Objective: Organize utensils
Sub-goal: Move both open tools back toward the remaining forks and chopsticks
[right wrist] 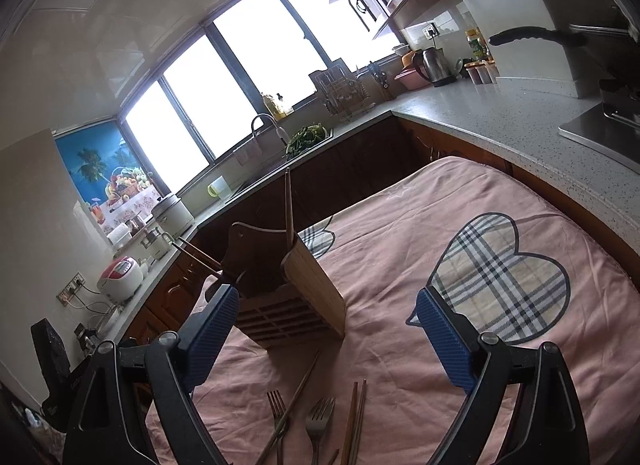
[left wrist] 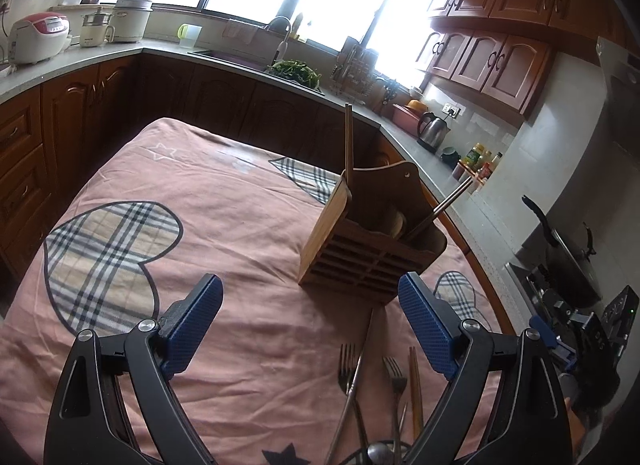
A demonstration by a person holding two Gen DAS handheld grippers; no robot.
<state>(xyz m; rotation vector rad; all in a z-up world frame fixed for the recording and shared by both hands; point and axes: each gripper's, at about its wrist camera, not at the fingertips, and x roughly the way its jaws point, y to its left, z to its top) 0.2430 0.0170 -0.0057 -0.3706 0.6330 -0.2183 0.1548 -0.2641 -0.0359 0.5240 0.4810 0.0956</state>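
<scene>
Left wrist view
Left gripper (left wrist: 310,297): jaws stood wide apart, holding nothing, above the pink cloth (left wrist: 224,201).
Holder (left wrist: 372,233): a wooden box on the cloth, ahead and slightly right; a wooden stick (left wrist: 349,141) stood up from it and a metal handle (left wrist: 448,201) leaned out to the right.
Loose utensils: two forks (left wrist: 347,361) (left wrist: 394,373), a long metal handle (left wrist: 356,377) and wooden chopsticks (left wrist: 415,389) lay on the cloth near the camera, below the jaws.

Right wrist view
Right gripper (right wrist: 326,315): jaws spread wide, empty.
Holder (right wrist: 296,285): just ahead, beside the left pad.
Loose utensils: forks (right wrist: 276,405) (right wrist: 320,421) and chopsticks (right wrist: 356,421) lay on the cloth (right wrist: 400,265) between the fingers.
</scene>
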